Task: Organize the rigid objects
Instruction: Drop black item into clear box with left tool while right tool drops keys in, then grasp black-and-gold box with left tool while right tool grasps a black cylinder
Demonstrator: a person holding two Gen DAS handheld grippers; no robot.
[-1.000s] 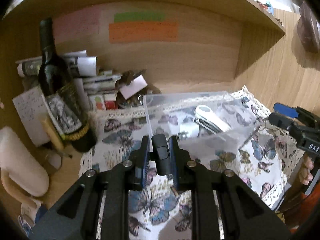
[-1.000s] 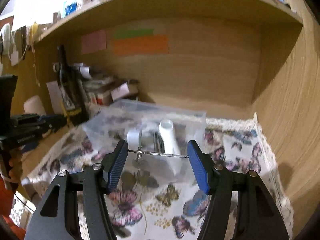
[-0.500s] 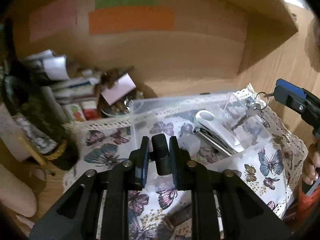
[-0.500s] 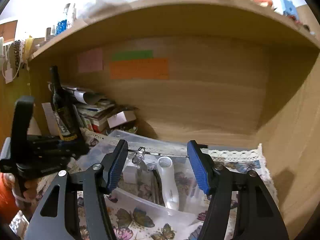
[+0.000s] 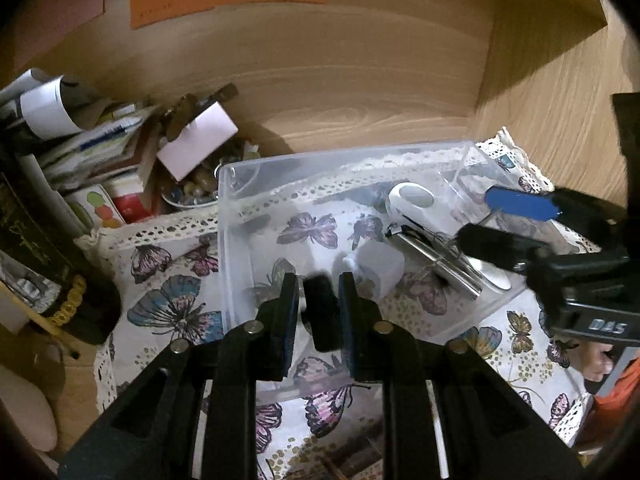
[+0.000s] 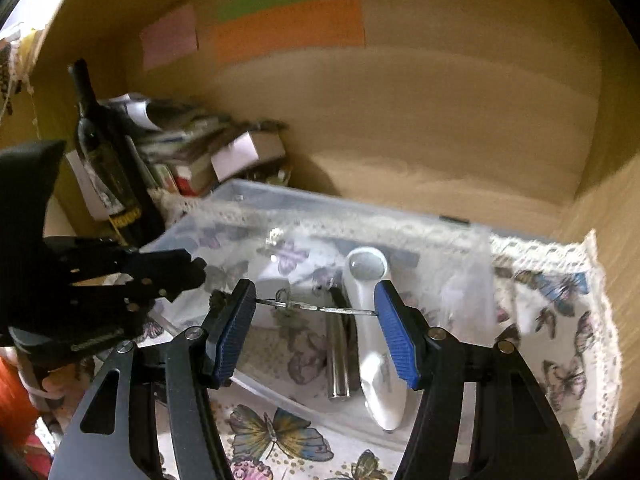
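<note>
A clear plastic box [image 5: 240, 216] sits on the butterfly cloth [image 5: 172, 304] and also shows in the right wrist view [image 6: 280, 200]. Inside lie a white magnifier [image 6: 370, 320], a metal bar [image 6: 338, 360] and a white cube [image 5: 378, 266]. My left gripper [image 5: 319, 308] is shut on a small black object [image 5: 322, 312] held over the box's near left part. My right gripper [image 6: 316, 320] is shut on a thin key ring [image 6: 316, 307] with keys [image 6: 288, 314] hanging below it, over the box. The right gripper also shows in the left wrist view [image 5: 508, 220].
A dark wine bottle [image 6: 108, 160] stands at the left beside a pile of papers and small boxes [image 5: 120, 148]. Coloured paper notes [image 6: 288, 28] hang on the wooden back wall. A wooden side wall [image 6: 616, 240] closes the right.
Both grippers have dropped down and moved in over the box. The key ring hangs lower, just above the magnifier and the bar. The black object now sits over the box interior.
</note>
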